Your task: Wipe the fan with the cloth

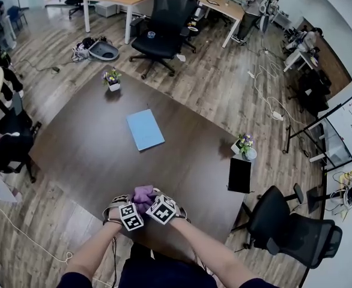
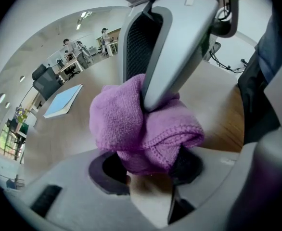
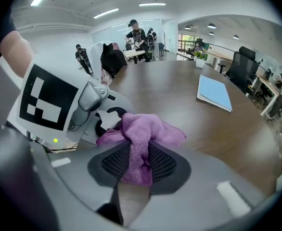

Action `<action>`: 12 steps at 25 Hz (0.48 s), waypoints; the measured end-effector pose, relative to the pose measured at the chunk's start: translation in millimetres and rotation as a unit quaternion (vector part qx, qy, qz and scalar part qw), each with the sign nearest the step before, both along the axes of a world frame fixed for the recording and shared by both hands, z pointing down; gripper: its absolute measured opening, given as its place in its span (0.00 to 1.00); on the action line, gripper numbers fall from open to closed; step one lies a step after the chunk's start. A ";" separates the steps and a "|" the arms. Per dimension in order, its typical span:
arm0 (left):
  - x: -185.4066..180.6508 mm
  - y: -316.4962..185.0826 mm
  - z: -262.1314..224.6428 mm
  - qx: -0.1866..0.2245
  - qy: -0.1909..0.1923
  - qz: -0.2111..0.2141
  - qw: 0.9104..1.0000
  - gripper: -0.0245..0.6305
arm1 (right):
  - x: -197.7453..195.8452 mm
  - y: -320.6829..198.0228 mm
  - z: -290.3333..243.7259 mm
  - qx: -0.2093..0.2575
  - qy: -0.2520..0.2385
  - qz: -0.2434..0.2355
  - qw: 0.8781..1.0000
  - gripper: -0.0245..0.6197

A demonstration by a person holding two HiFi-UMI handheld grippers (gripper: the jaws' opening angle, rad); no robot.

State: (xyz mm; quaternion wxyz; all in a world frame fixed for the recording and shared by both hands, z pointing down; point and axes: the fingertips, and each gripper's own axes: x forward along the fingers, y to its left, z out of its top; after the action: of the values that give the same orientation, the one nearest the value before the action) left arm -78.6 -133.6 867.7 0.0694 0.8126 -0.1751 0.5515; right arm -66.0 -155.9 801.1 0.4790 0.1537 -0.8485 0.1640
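**Both grippers clamped on the purple cloth, near edge of tabletop**

- Cloth [image 1: 143, 195]: purple, bunched into a wad, held at the middle of the near edge of the dark brown tabletop [image 1: 92, 155]. Cannot tell whether it touches the wood.
- Left gripper [image 2: 146, 171]: jaws part-way closed. The lower end of the wad is pinched between the pads, and the rest bulges out beyond them.
- Right gripper [image 3: 140, 163]: jaws also part-way closed. A fold of the same cloth is squeezed between the meshed pads, with loose fabric spilling past the tips.
- The two grippers meet at the wad, tips close together. In the left gripper view one grey jaw of the right gripper comes down from above and bites into the top of the cloth. In the right gripper view the left gripper's marker cube [image 3: 47, 97] sits just left of the wad.
- Also on the tabletop:
  - Blue folder [image 1: 145, 129] lying flat near the centre, well apart from the cloth.
  - Flower pot [image 1: 112, 80] at the far left corner.
  - Second flower pot [image 1: 244, 146] at the right edge.
  - Black panel [image 1: 239, 174] just beside the second pot, toward the near right corner.
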 end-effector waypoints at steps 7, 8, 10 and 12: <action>-0.1 -1.0 -0.7 -0.001 0.002 -0.004 1.000 0.34 | 13.1 -10.3 -6.1 0.012 0.002 0.020 1.000 0.23; -0.5 -0.5 -0.8 -0.001 0.002 -0.005 1.000 0.34 | 16.3 -13.2 -6.8 0.016 0.004 0.026 1.000 0.23; -1.0 0.2 -0.8 -0.002 0.002 -0.004 1.000 0.34 | 25.1 -20.1 -7.4 0.019 0.009 0.040 0.999 0.22; -0.7 -0.4 -0.7 -0.002 0.002 -0.003 1.000 0.34 | 36.2 -28.5 -6.4 0.020 0.014 0.055 0.998 0.22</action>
State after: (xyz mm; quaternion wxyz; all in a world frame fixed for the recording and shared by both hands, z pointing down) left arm -79.4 -134.0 867.0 0.0731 0.8133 -0.1762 0.5497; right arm -29.8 -184.3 794.7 0.4778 0.2124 -0.8351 0.1709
